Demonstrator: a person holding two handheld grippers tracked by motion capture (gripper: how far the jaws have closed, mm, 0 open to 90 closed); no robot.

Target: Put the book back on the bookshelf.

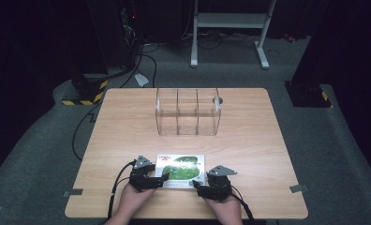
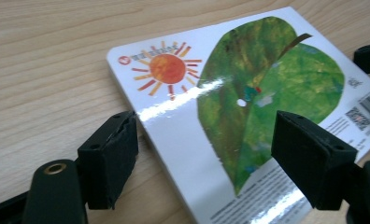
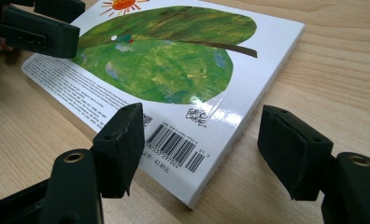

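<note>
High view puts the book [image 1: 181, 169] flat on the wooden table [image 1: 249, 136], back cover up, close to the person's edge and well short of the clear divided box [image 1: 187, 111] that stands farther off across the table. Its long axis runs side to side, so its two short ends face the two hands.

Relative to the book, the left gripper [image 1: 162, 179] sits at the near left corner and the right gripper [image 1: 195, 185] at the near right corner; both are just beside it, about equally near, and point inward towards each other.

Left gripper view shows its jaws wide apart and holding nothing: one pad lies on the table against the book's left edge, the other hangs over the cover near the green leaf. Whether that upper pad touches the cover I cannot tell. Right gripper view has the right gripper [image 3: 199, 149] open just as wide and also empty, its jaws straddling the corner with the barcode, one over the cover, the other out past the spine side above bare wood.

My judgement: any lift turns on this straddle. Each gripper faces a short end with the book between its pads, so closing would pinch the cover's thickness at opposite ends of the long axis.
</note>
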